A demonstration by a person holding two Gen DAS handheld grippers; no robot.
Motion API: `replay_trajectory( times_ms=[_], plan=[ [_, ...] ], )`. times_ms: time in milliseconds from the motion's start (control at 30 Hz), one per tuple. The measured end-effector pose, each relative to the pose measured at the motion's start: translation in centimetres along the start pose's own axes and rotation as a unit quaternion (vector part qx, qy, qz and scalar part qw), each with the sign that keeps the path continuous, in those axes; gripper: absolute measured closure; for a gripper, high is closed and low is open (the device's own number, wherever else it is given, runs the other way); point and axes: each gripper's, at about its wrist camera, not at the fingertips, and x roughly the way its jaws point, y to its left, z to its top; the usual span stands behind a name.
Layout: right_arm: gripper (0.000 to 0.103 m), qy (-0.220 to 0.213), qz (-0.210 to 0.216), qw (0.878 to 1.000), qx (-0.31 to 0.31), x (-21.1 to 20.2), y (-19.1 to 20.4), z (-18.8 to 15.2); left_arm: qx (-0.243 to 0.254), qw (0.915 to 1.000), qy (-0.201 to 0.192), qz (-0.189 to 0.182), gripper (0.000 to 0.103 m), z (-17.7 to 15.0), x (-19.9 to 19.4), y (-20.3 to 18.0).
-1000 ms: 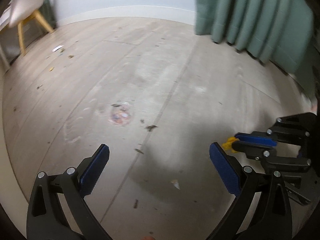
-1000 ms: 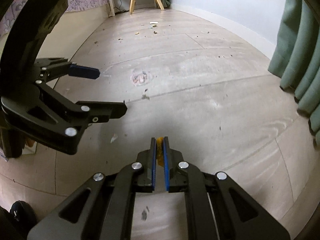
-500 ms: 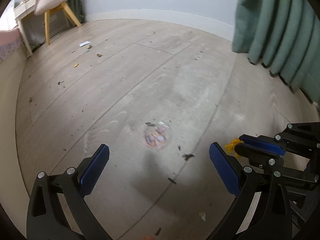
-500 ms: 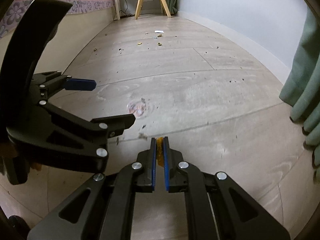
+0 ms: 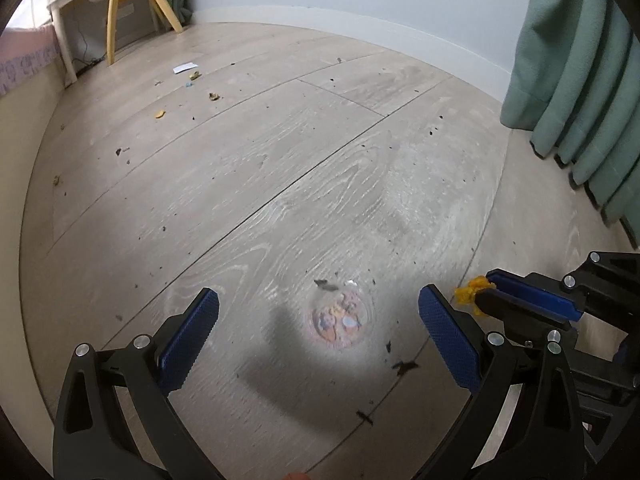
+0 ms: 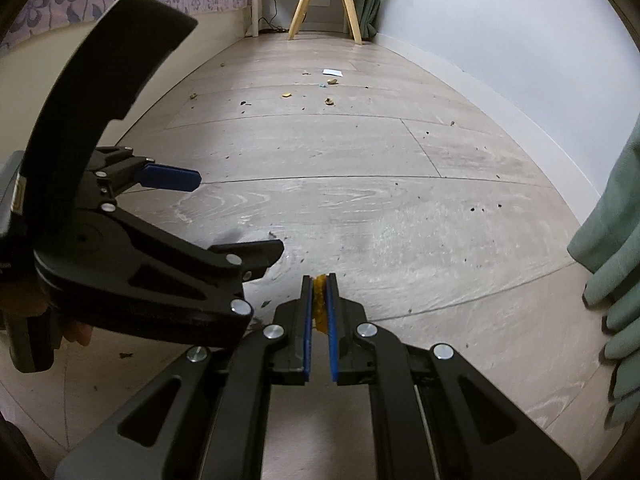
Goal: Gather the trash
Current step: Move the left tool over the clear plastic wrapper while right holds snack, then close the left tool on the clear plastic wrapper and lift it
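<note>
My left gripper (image 5: pixel 318 312) stands wide open above the wooden floor, with a round clear wrapper with a pink and orange print (image 5: pixel 340 322) lying flat between its blue pads. Dark crumbs (image 5: pixel 404 366) lie around the wrapper. My right gripper (image 6: pixel 319 280) is shut on a small orange scrap (image 6: pixel 320 300), which pokes out of the pad tips (image 5: pixel 470 294) in the left wrist view. In the right wrist view the left gripper (image 6: pixel 236 216) hangs open at the left, and the wrapper is hidden behind it.
More litter lies far up the floor: a white slip (image 5: pixel 185 67), yellow bits (image 5: pixel 160 114) and brown bits (image 6: pixel 329 101). A white chair with wooden legs (image 6: pixel 324 0) and a desk stand at the far end. A bed side (image 6: pixel 100 40) runs along the left, green curtains (image 5: pixel 580 80) hang on the right.
Both grippers have travelled forward over the floor together. The printed wrapper has come from ahead of the left fingers to right between them. The right gripper stays shut on the orange scrap.
</note>
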Motion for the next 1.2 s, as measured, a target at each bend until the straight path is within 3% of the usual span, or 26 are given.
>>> replay_trajectory(
  times_ms=[233,333,400,633,833,967,1100,1167,1200],
  plan=[
    [0.095,0.004,0.006,1.0,0.004,0.6,-0.1,0.2,-0.004,0.9998,0.015,-0.008,0.007,-0.3,1.6,0.3],
    [0.095,0.006,0.01,1.0,-0.002,0.5,0.2,0.0,0.0,0.9998,0.018,-0.01,0.023,-0.6,1.9,0.1],
    [0.095,0.005,0.012,1.0,-0.004,0.5,0.4,0.0,0.003,0.9996,0.023,-0.013,0.029,-0.7,2.1,0.0],
    [0.095,0.002,0.007,1.0,0.0,0.4,0.1,0.1,-0.01,0.9993,0.036,-0.007,0.029,-1.4,3.3,0.6],
    [0.095,0.004,0.003,1.0,0.01,0.3,-0.1,-0.3,0.01,0.9996,0.026,0.011,0.036,-1.8,3.8,-0.2],
    [0.095,0.009,0.001,1.0,0.012,0.3,-0.4,-0.5,0.019,0.9997,0.013,0.012,0.058,-1.7,3.6,-0.5],
    [0.095,0.012,-0.002,1.0,0.017,0.3,-0.7,-0.9,0.022,0.9997,0.009,0.011,0.074,-1.6,3.5,-0.7],
    [0.095,0.012,-0.004,1.0,0.021,0.2,-0.9,-1.1,0.025,0.9996,0.007,0.011,0.092,-1.6,3.5,-0.8],
    [0.095,0.012,-0.004,1.0,0.022,0.2,-1.0,-1.1,0.027,0.9996,0.006,0.01,0.095,-1.6,3.5,-0.8]
  ],
)
